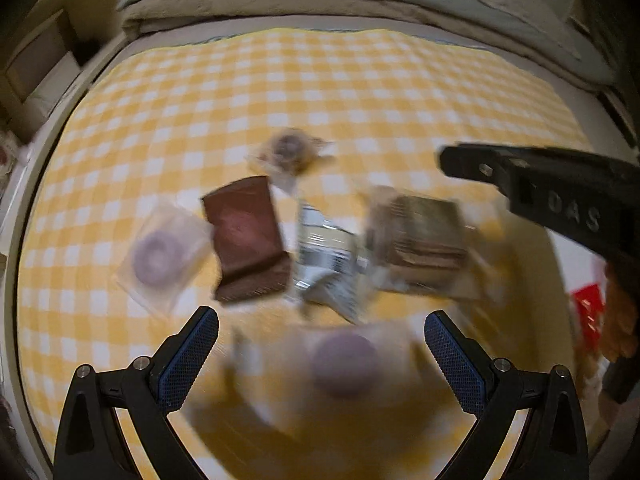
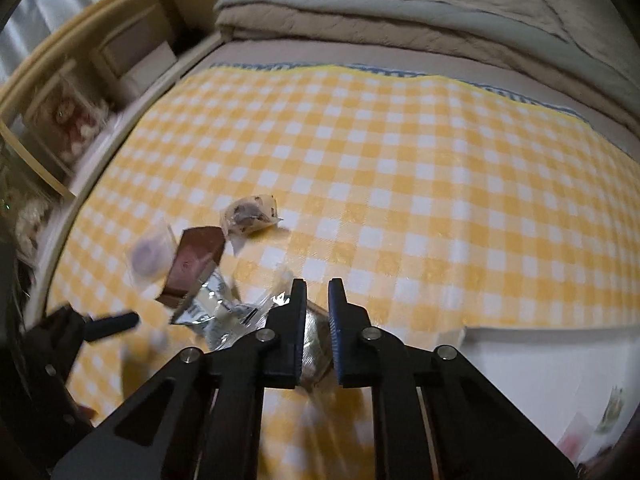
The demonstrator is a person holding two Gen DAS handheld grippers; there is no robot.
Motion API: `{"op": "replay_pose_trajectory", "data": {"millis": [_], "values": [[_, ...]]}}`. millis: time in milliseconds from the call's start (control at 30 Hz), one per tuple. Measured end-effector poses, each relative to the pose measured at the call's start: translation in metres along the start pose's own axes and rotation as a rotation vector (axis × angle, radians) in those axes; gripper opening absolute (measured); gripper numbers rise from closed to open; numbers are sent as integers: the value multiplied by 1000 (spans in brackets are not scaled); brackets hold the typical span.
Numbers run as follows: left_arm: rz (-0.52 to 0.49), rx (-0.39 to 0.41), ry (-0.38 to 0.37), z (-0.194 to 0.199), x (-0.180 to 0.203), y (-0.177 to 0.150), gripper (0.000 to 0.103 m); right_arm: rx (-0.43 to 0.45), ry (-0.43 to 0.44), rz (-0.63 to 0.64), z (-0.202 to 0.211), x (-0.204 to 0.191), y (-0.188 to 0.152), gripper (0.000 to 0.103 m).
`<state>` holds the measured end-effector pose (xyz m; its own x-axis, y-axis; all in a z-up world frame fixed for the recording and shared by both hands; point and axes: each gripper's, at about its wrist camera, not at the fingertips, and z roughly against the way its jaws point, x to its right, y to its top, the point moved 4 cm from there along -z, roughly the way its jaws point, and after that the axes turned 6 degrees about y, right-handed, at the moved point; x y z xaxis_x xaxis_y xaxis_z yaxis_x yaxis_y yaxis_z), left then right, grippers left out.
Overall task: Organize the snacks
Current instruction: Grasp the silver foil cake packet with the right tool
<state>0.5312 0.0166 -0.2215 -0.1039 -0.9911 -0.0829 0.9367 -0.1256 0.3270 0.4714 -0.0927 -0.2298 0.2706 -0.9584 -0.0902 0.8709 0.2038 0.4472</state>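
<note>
Snacks clustered on yellow checked cloth (image 2: 400,184): brown packet (image 1: 248,240), silver packet (image 1: 328,260), clear-wrapped wafer pack (image 1: 424,236). Right gripper (image 2: 318,316) pitched down, jaws nearly closed, wrapper between them, contact unclear. Left gripper (image 1: 322,356) wide open above blurred purple sweet (image 1: 344,360). Folded blanket (image 2: 400,12) beyond.

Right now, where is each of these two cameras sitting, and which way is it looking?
Left wrist: on the left gripper, looking steeply down at snack packets on the yellow checked cloth; its own open fingers and the right gripper show.
Right wrist: on the right gripper, looking down the same cloth; its fingers stand close together, the left gripper at the left edge.
Shared: the brown packet, the cloth.
</note>
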Motion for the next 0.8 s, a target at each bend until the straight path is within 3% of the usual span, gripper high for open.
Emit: {"op": "replay_pose_trajectory", "data": {"millis": [200, 367, 667, 800], "values": [[6, -23, 93, -29, -14, -4, 103, -51, -15, -2, -25, 9, -2, 10], [-40, -30, 177, -39, -20, -12, 103, -125, -66, 83, -31, 8, -12, 9], [-172, -58, 140, -29, -12, -41, 103, -258, -49, 200, -19, -7, -42, 10], [-235, -78, 114, -20, -5, -56, 103, -240, -29, 208, -4, -10, -41, 10]]}}
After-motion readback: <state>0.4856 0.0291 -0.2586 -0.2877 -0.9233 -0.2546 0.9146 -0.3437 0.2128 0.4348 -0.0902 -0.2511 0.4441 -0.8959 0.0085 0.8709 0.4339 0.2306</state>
